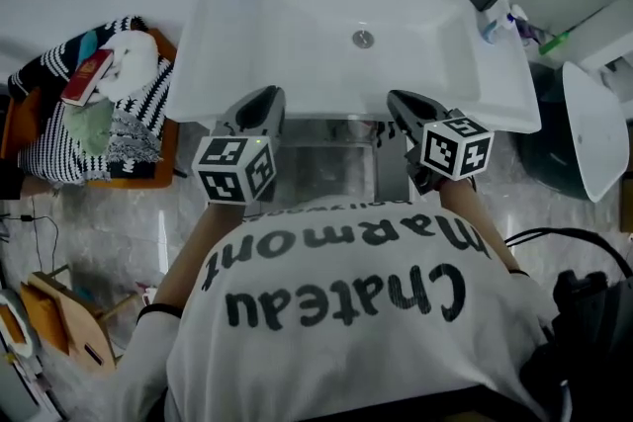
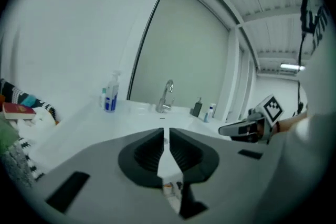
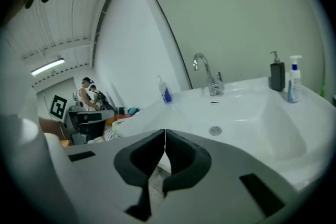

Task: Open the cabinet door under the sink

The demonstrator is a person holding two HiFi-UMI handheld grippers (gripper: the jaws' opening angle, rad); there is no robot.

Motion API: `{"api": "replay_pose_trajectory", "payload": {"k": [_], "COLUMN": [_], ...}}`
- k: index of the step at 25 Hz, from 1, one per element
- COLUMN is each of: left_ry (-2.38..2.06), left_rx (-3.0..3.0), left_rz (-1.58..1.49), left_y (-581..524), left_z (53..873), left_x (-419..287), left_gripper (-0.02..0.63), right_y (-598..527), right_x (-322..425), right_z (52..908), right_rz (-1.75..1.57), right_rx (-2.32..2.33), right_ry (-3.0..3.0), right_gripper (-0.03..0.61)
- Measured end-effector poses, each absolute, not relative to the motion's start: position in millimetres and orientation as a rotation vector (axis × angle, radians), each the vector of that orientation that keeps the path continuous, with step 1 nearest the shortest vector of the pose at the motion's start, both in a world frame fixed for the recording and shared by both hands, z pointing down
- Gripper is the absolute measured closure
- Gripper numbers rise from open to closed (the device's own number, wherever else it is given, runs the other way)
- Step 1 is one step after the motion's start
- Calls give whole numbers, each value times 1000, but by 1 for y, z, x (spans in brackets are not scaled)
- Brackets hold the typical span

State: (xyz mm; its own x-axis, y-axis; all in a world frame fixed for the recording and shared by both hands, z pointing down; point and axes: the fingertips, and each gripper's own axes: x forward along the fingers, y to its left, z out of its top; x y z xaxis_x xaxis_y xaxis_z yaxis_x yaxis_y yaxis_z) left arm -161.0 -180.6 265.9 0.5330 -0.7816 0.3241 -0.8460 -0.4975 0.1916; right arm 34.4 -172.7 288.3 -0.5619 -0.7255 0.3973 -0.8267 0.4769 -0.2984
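From the head view, your left claw (image 1: 265, 100) and right claw (image 1: 398, 102) are both held at the front edge of the white sink (image 1: 297, 35), well apart from each other. The cabinet (image 1: 341, 163) under the sink shows only as a grey strip below that edge; you cannot tell how its door stands.

In the left gripper view, your left claw (image 2: 164, 131) is nearly together, a thin slit between the tips and nothing in it. It points across the sink towards the tap (image 2: 167, 95).

In the right gripper view, your right claw (image 3: 165, 135) is fully together and empty, aimed over the basin near the drain (image 3: 215, 130).
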Motion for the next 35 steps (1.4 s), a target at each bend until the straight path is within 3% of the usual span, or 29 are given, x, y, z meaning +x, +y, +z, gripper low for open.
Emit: {"api": "replay_pose_trajectory", "payload": {"k": [7,12,35], "left_ry": [-1178,-1210,-1304], "left_rx": [2454,2470,2366], "left_rz": [143,260,297], "left_y": [-169,-157,-131], "left_z": [250,272,302], "left_x": [-132,-128,-136], "left_gripper": [595,595,595], "right_y": [-168,-158,-143], "right_x": [-29,-53,-58], "right_z": [248,257,291], "right_rz": [563,484,457], "right_rx": [1058,962,867], "right_ry": [-2684,-2669,-2626], "right_gripper": [566,566,568]}}
